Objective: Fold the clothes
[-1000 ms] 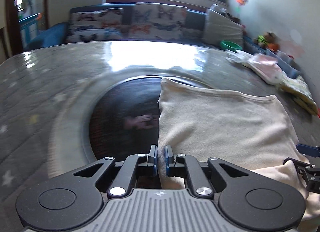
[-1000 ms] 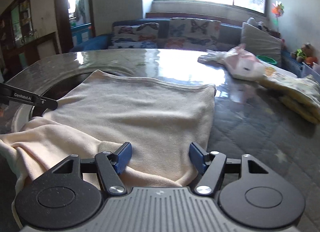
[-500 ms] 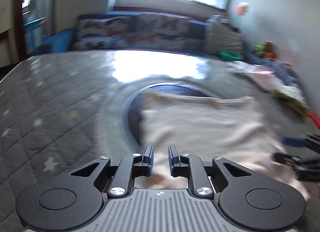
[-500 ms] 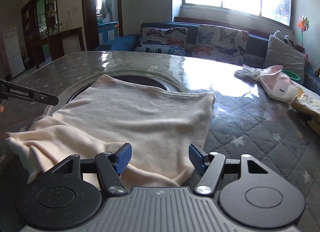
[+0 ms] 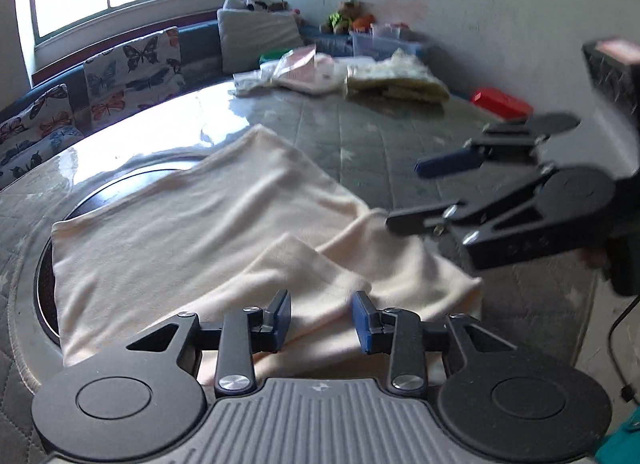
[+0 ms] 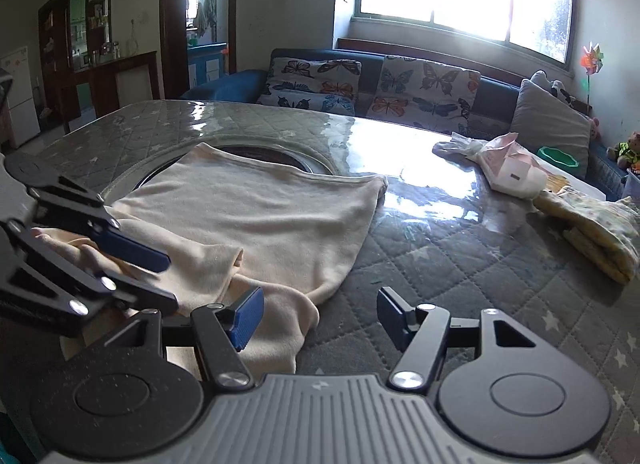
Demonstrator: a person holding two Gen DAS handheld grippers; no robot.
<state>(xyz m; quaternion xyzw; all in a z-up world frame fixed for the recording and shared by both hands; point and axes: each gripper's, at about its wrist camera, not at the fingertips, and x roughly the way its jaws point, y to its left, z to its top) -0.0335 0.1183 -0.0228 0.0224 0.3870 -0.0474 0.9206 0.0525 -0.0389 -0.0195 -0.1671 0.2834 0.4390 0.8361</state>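
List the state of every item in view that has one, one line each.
Left tongs: open, empty, over the garment's near edge.
Right tongs: open, empty.
Cream garment: spread flat, near corner bunched and folded over.
Yellow cloth: folded, at the table's right.
Pink-white bag: lying crumpled.

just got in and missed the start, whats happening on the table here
A person is folding a cream garment on the quilted table, with a handheld tool in each hand. Both the left tool and the right tool are open and holding nothing, hovering over the bunched near end of the cloth. The far part lies flat. Other clothes sit in a pile further off.
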